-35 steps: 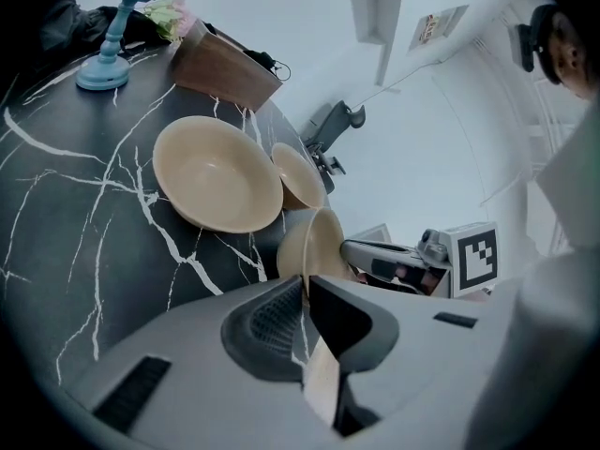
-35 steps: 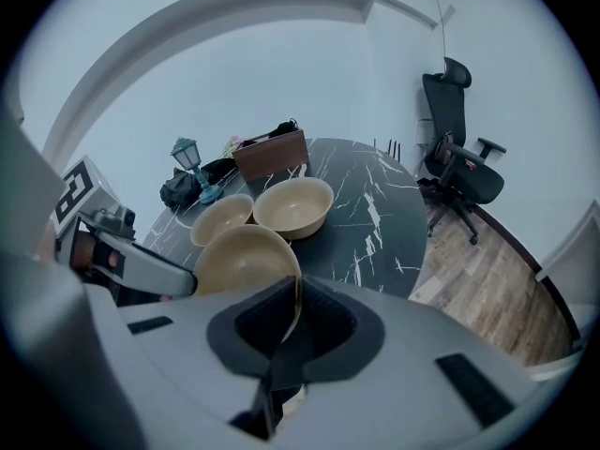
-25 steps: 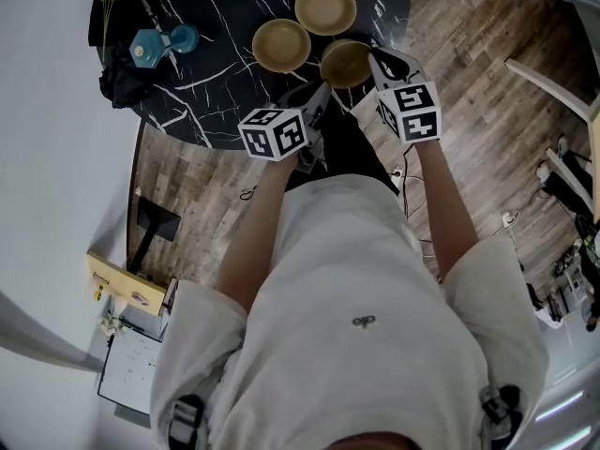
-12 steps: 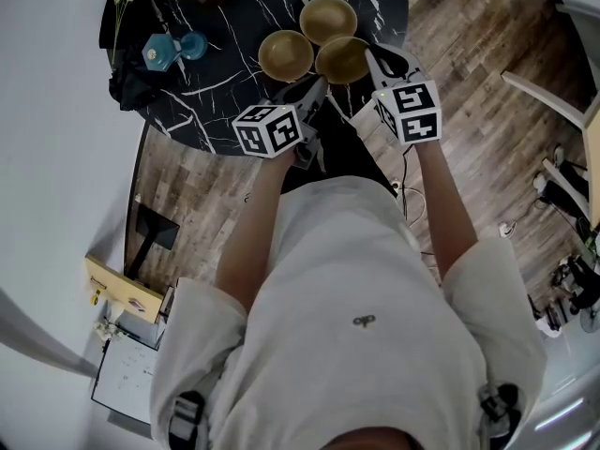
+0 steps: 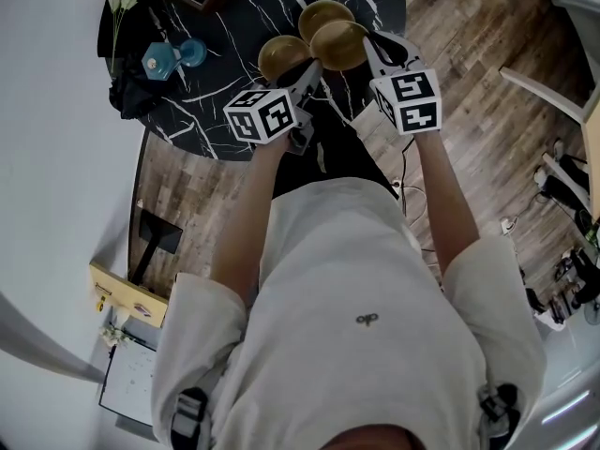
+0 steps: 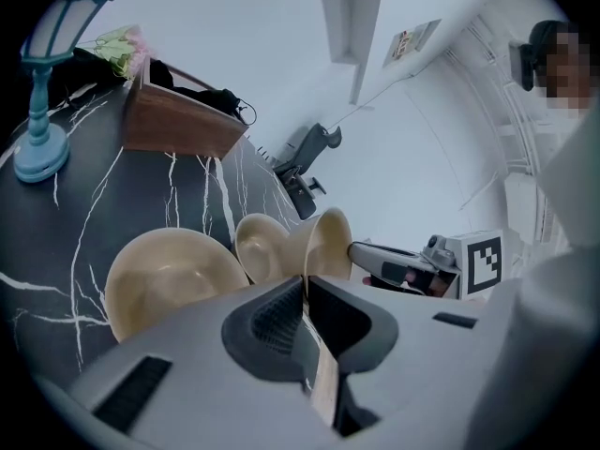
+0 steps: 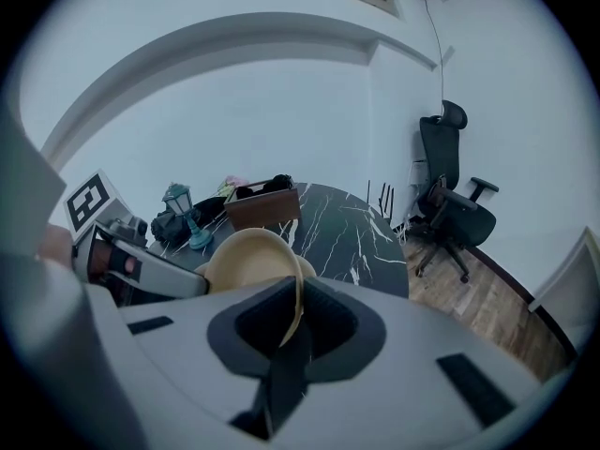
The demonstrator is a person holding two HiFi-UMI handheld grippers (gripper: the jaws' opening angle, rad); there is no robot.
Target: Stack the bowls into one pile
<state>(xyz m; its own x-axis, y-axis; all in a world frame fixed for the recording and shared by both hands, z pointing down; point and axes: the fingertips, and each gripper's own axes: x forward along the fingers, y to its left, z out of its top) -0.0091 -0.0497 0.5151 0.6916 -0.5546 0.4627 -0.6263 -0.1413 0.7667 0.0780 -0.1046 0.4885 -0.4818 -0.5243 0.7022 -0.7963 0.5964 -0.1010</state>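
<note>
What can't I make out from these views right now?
Head view: whether the lifted tan round bowl clears the farthest tan bowl; they overlap.
Right gripper view: that bowl and the left tan bowl, mostly hidden behind the lifted one.
The brown wooden box's inside: cut off at the head view's top edge, side-on in the left gripper view.

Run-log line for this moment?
left tool: shut on held bowl | right tool: shut on held bowl | near bowl, far bowl: on table
</note>
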